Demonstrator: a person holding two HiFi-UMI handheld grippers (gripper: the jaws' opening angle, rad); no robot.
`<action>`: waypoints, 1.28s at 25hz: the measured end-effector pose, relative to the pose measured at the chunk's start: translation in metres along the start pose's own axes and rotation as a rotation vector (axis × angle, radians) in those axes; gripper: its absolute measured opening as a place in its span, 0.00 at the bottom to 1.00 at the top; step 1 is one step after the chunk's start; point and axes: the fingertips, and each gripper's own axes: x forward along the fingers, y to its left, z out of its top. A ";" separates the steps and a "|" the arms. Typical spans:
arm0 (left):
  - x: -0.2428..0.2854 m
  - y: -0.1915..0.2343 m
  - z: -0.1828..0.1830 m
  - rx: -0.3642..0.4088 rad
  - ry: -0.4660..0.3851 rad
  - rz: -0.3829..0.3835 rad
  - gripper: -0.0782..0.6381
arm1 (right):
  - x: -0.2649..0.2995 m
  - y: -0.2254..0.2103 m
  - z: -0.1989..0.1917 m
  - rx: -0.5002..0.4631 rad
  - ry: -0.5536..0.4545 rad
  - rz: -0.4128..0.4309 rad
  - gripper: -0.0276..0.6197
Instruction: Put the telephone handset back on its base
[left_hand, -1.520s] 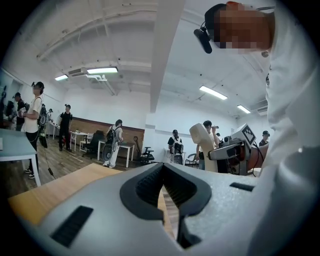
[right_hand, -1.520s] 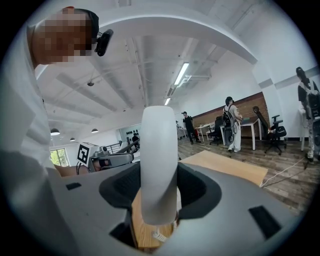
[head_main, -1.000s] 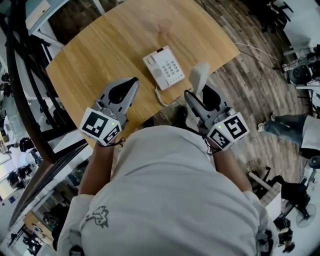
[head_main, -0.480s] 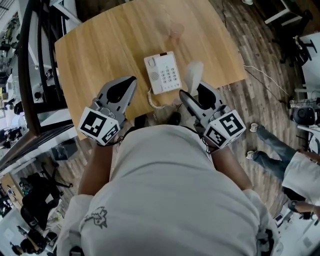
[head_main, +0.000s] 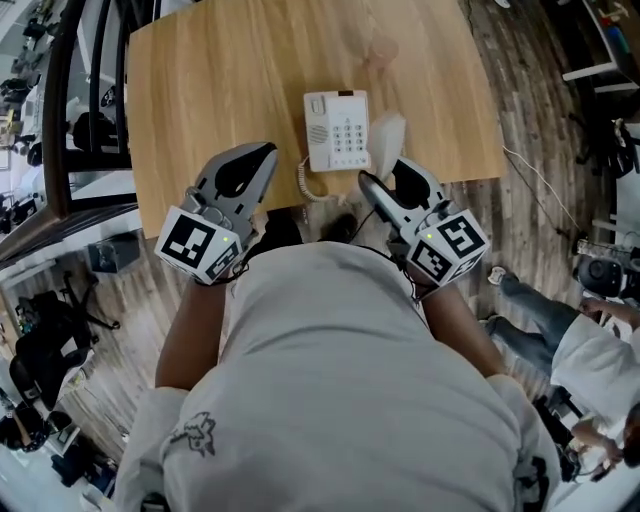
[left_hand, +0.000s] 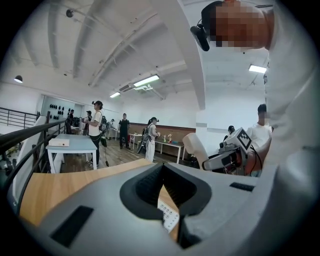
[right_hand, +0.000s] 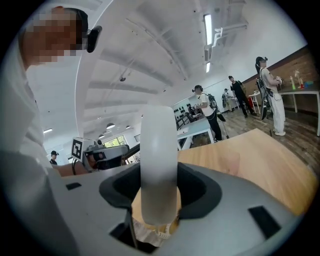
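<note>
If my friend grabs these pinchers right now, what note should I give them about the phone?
Left gripper: shut, holding nothing, over the table to the left of the telephone base.
Right gripper: shut on the handset, held up just right of the base.
Done: the handset is gripped; its coiled cord loops by the base's near edge.
Left to do: carry the handset over the base's empty cradle, set it down, open the jaws.

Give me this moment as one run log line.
step: handset not yet on base | right gripper: shut on handset, upright | left gripper: shut, empty | base: on table
</note>
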 end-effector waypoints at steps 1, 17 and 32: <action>-0.002 0.003 -0.002 -0.005 0.002 0.001 0.12 | 0.005 0.000 -0.004 0.007 0.010 -0.002 0.39; -0.009 0.067 -0.043 -0.082 0.068 -0.088 0.12 | 0.082 -0.024 -0.067 0.094 0.144 -0.142 0.39; 0.011 0.106 -0.082 -0.124 0.126 -0.156 0.12 | 0.133 -0.068 -0.123 0.124 0.249 -0.283 0.39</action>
